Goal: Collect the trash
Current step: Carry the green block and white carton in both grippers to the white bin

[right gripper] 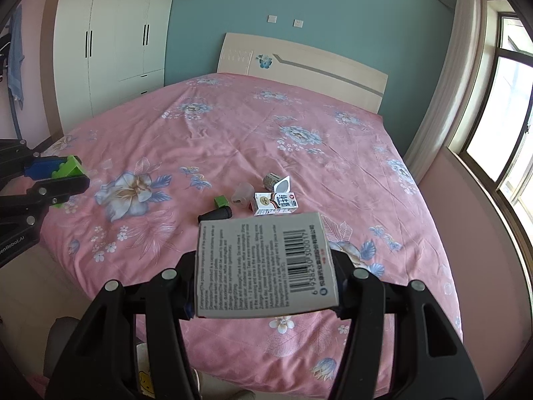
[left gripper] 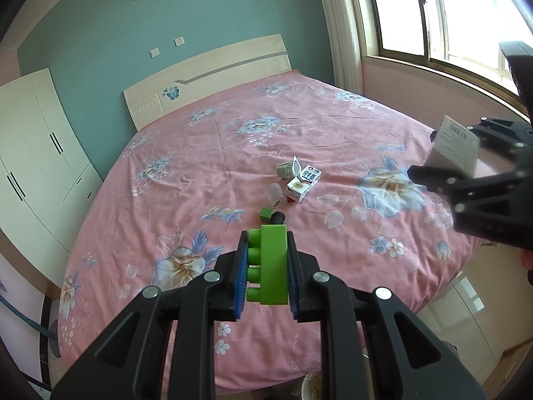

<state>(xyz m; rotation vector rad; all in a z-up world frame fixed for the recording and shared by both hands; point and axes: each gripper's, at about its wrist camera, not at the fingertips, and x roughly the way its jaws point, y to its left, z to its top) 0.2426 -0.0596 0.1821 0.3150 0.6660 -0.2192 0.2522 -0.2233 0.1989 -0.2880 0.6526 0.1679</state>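
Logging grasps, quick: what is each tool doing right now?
Left tool: shut on the green toy block.
Right tool: shut on the grey carton.

The left tongs [right gripper: 50, 180] arm reads "enRobot.AI"; the grey box [right gripper: 263, 266] bears a barcode.

Above the bed [left gripper: 299, 140]: left gripper [left gripper: 266, 266] clamped on green block [left gripper: 271, 263], right gripper [right gripper: 263, 266] clamped on printed box [right gripper: 263, 266].

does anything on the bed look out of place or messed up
Yes. A small clutter sits mid-bed: a milk carton on its side, an opened carton with its flap up, a clear cup tipped over, a green block and a black cap.
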